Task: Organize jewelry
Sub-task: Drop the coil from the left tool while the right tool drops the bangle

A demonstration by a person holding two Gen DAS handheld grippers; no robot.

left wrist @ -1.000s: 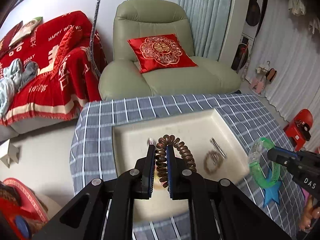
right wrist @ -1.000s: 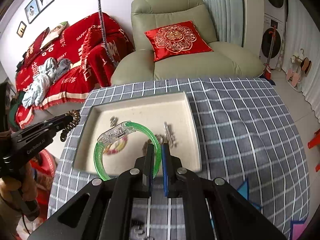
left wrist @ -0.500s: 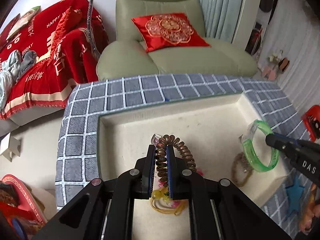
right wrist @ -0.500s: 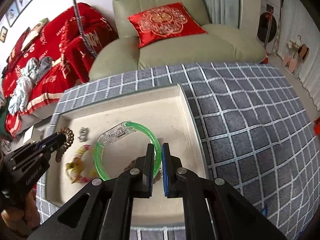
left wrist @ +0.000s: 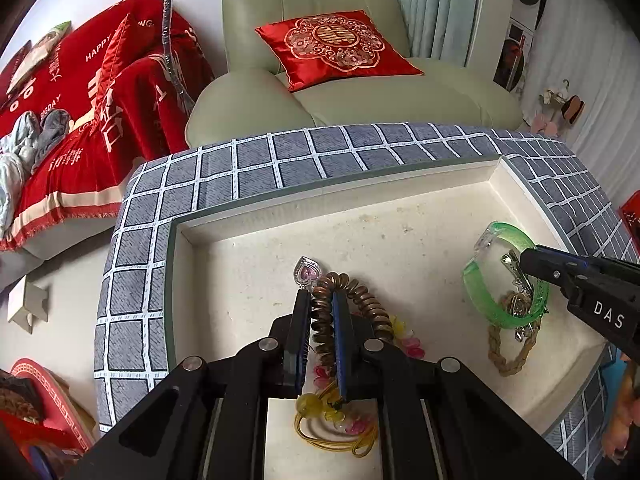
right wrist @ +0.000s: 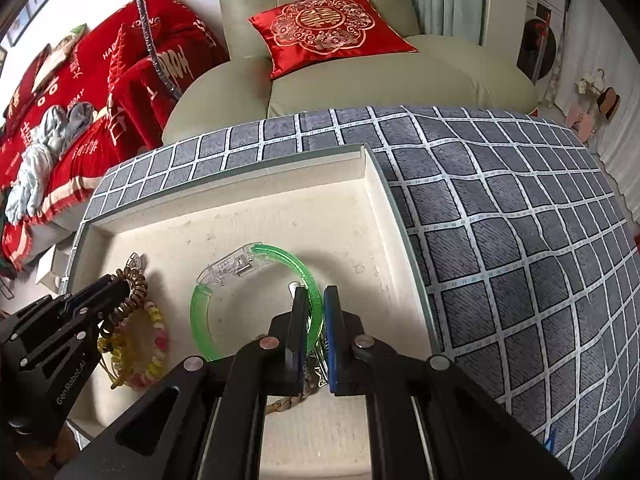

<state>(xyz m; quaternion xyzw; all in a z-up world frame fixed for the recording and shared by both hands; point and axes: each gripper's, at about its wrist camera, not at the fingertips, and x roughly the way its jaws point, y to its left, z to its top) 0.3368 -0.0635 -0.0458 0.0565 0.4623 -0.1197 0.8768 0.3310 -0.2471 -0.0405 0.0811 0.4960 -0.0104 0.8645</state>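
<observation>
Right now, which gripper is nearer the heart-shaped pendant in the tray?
Left. The left gripper, shut on the brown coil bracelet, has its tips right beside the heart pendant. The right gripper holds the green bangle across the tray.

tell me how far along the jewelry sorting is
Already in the tray: a heart pendant, a beaded bracelet and a braided bracelet. In hand: the left gripper holds a brown coil bracelet, the right gripper a green bangle, both low over the tray. Left: releasing both.
</observation>
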